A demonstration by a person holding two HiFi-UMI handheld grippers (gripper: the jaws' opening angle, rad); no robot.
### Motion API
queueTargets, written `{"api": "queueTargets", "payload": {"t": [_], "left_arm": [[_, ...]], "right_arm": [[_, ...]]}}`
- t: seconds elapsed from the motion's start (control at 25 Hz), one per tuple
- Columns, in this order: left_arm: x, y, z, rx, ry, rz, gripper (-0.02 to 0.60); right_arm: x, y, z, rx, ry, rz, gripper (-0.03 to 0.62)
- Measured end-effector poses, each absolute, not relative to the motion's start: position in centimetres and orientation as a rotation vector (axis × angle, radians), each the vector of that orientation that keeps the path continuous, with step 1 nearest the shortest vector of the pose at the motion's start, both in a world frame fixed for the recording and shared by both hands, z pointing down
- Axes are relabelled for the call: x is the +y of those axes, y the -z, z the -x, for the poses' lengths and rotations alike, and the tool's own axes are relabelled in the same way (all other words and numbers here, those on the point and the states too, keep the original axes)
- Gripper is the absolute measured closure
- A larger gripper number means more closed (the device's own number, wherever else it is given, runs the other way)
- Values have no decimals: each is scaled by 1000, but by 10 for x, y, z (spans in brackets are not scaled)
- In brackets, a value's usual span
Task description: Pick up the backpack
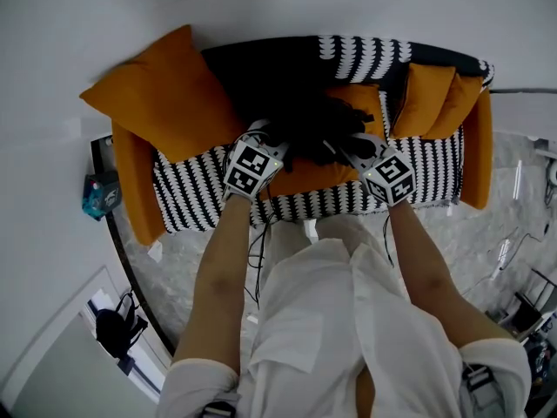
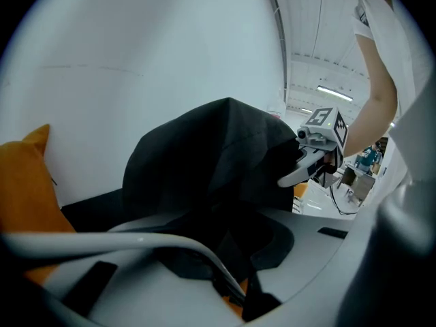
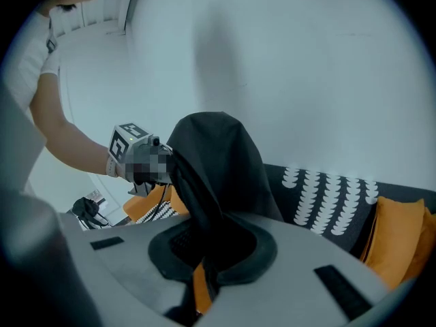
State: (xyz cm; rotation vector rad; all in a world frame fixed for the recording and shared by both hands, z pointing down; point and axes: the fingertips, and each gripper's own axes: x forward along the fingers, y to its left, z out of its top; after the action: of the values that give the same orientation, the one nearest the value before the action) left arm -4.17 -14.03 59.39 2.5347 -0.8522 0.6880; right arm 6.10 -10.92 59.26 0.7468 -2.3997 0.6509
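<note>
Backpack (image 1: 306, 118), black: stands upright on the sofa (image 1: 187, 194), directly ahead of both claws and flanked by them. Left claw (image 2: 237, 286) is pressed together on backpack fabric at its left side. Right claw (image 3: 204, 272) pinches a dark fold at its right side; neither hand is nearer, so the lift probably runs straight up.

The backpack (image 1: 312, 122) is soft, matt black cloth. The sofa (image 1: 196, 197) wears a woven black-and-white cloth, its cushions (image 1: 161, 94) smooth orange fabric. The floor (image 1: 487, 225) looks like glossy, marbled stone.
</note>
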Motion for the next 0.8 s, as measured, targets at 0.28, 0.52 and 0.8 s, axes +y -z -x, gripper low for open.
{"api": "queueTargets", "payload": {"t": [0.28, 0.52, 0.8], "left_arm": [[-131, -586, 41, -853, -691, -2510, 512], [-125, -567, 37, -882, -672, -2500, 522], [-117, -546, 36, -918, -648, -2491, 526]], "right_arm": [[-108, -589, -62, -2400, -659, -760, 563], [-110, -579, -67, -2412, -712, -823, 564], [-108, -564, -68, -2420, -724, -846, 565]]}}
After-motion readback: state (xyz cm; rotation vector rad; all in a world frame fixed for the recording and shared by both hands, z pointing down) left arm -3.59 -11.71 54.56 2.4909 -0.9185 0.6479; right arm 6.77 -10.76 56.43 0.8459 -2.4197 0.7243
